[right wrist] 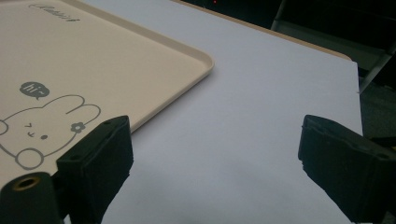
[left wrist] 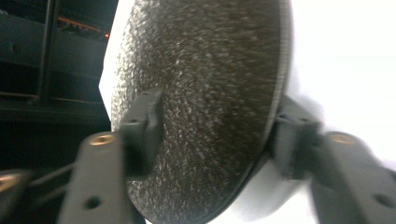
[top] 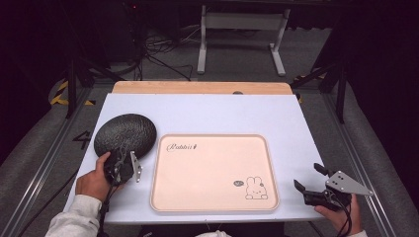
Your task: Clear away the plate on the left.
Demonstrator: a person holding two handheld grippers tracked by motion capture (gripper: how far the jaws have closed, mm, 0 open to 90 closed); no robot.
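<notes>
Plate [top: 125, 134] lying left of tray [top: 213, 207], on tabletop [top: 227, 113], near edge pinched between jaws of left tool [top: 120, 165]. Step judged: plate just gripped, not yet lifted. Next move judged: lift and carry rightward onto tray, grip kept firm on thin rim. Plate seen as dark, round, shallow, rough-speckled [left wrist: 205, 93]. Right of tray, right tool [top: 310, 185] held spread, nothing gripped, low over tabletop.

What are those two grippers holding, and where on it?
The left gripper clamps the black plate at its near rim, one jaw on each face. The right gripper is open, holding nothing.
</notes>
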